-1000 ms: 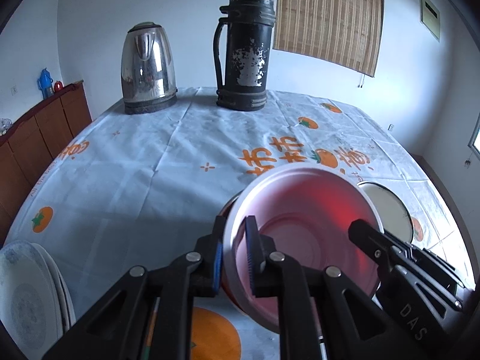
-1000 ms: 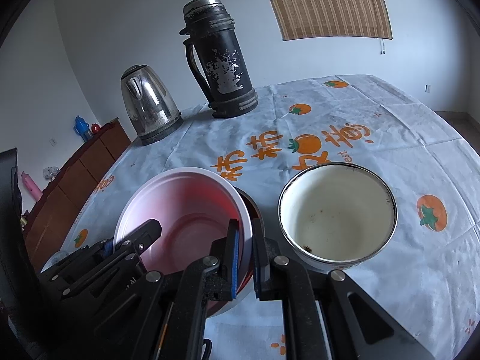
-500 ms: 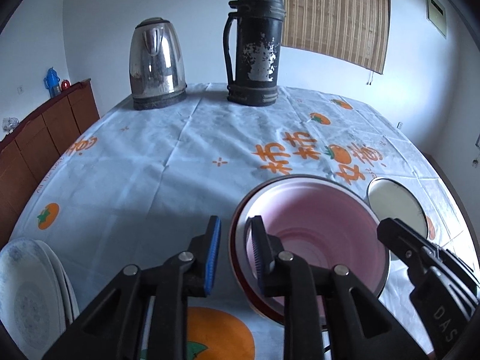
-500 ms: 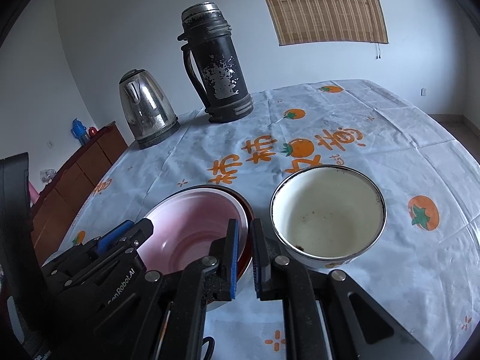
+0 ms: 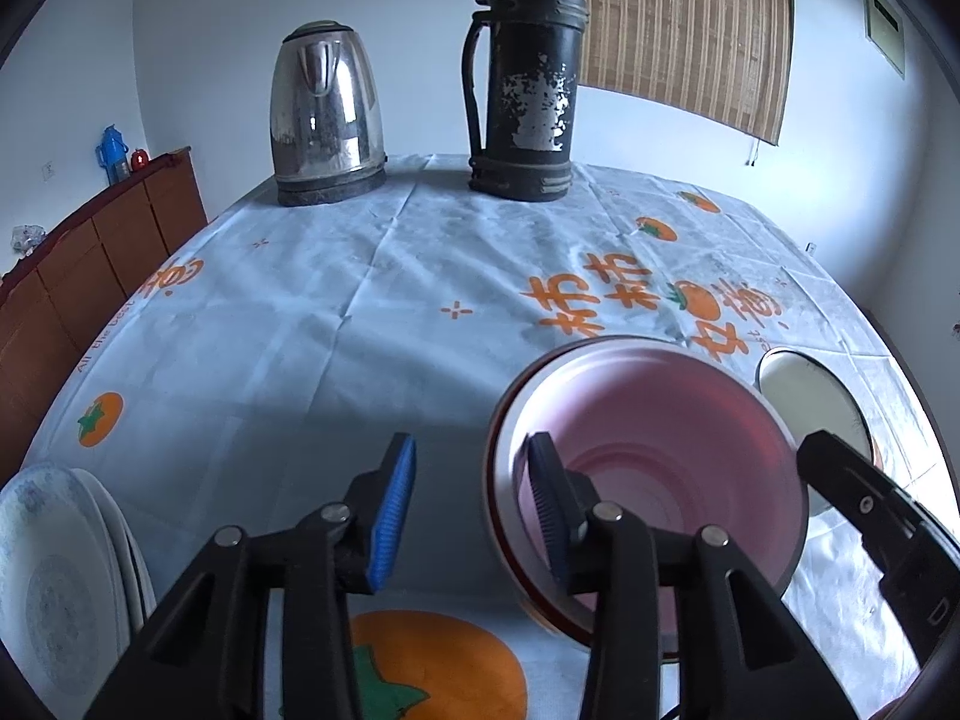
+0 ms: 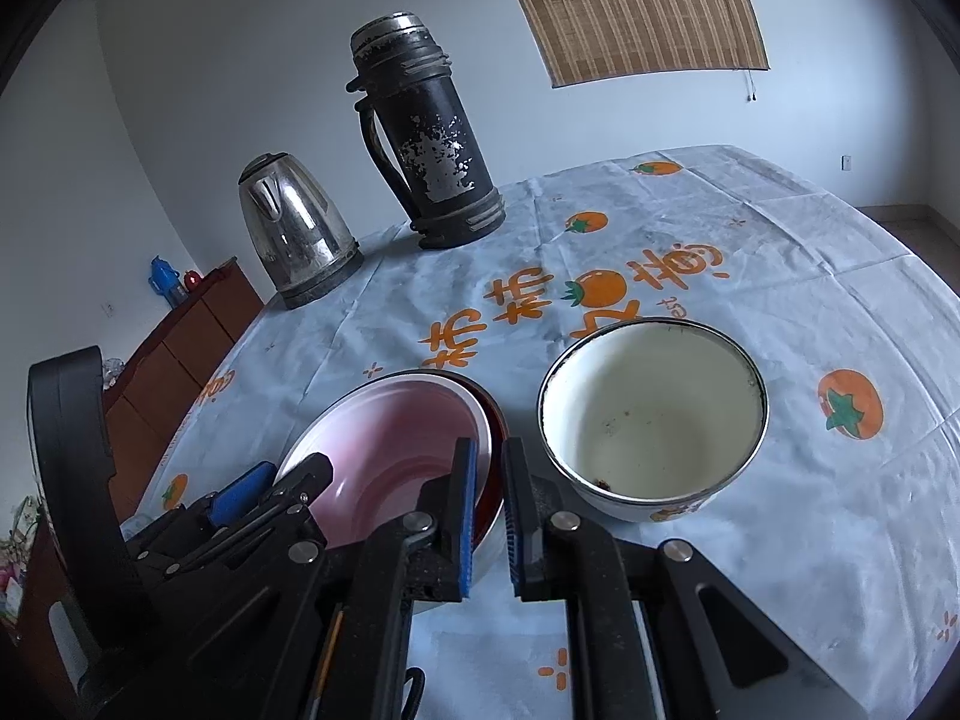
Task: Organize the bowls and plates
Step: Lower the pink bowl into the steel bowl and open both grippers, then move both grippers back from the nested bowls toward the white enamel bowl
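– Between the left gripper's (image 5: pixel 471 504) fingers sits the near rim of the pink bowl (image 5: pixel 660 456), and those jaws have just been opening. Blue pads apart, 1 outside the rim and clear of it, 1 down inside the bowl. No squeeze there now.

– And the right gripper (image 6: pixel 490 516)?

– Clamped! Pads nearly together on the pink bowl's rim at the opposite side, 1 finger inside, 1 outside. Whether the outer rim is pinched too, I cannot tell.

– Pose on both hands?

– Both tools slant downward toward the table, fingers forward, 1 at each side of the bowl and angled in toward one another. From the left wrist view the right tool's black body pokes in at the lower right edge.

– So where is the bowl?

– Nested in a dark red bowl (image 6: pixel 497 420), the pair resting on the tablecloth (image 5: pixel 300 330) with its orange fruit print.

– Neighbours?

– Just beside the pair, on the right gripper's side, a white enamel bowl (image 6: pixel 654 414) with a dark rim stands upright with specks in the bottom. Well apart, at the left gripper's outer side, a stack of patterned plates (image 5: pixel 54 570) lies at the table's edge. At the far end stand a steel kettle (image 5: pixel 327 120) and a worn black flask (image 5: pixel 528 90), side by side.
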Tool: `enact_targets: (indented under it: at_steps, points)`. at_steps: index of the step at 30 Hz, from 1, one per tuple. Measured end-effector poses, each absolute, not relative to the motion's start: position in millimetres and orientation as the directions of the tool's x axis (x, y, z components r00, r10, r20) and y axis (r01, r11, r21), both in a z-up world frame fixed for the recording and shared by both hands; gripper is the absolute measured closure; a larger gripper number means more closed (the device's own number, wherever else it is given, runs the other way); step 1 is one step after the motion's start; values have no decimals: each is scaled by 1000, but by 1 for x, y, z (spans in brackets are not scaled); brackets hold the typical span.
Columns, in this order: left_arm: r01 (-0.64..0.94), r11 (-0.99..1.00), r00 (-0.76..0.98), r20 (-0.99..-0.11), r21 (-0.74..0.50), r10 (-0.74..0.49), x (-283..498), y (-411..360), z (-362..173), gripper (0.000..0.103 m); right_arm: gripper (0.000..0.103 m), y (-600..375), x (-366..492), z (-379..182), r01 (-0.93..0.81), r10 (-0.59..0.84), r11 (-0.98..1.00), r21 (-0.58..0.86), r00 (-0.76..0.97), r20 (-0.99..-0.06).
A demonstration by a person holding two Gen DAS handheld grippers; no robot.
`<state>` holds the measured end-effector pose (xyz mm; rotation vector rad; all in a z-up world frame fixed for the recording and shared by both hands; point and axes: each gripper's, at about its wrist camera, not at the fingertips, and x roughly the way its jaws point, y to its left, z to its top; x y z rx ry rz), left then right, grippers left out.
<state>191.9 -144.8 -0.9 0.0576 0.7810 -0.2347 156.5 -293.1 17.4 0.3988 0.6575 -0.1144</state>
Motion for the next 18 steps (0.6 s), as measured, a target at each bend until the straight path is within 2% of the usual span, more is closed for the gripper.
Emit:
enact_targets:
  at_steps: [2,6,7,8,9,11,18]
  points:
    - [228,973,687,-702,-33,-185,192,-144,-1,61,93,-294,156,17,223,30,916,333,790,-612]
    - [206,978,704,-692,-17,-160,190,-143,1,42,92,-293,159,15,215,47,917,337,779,-625]
    - [199,980,711,-686,-13,-154,189,-141,2,36,90,-291,159,16,214,40,921,326,780,-625]
    - [194,981,717,-681,-14,-151,188,-140,3,34,80,-290,159,16,213,37,924,319,777,-628]
    - [189,982,722,-676,-15,-149,188,-138,4,33,68,-289,159,16,210,38,925,317,778,-627]
    - [182,983,729,-669,-14,-145,188,-136,7,33,53,-288,156,18,211,31,925,316,787,-616]
    - [174,985,742,-656,-13,-140,185,-133,12,33,51,-288,145,31,220,-16,931,290,821,-571]
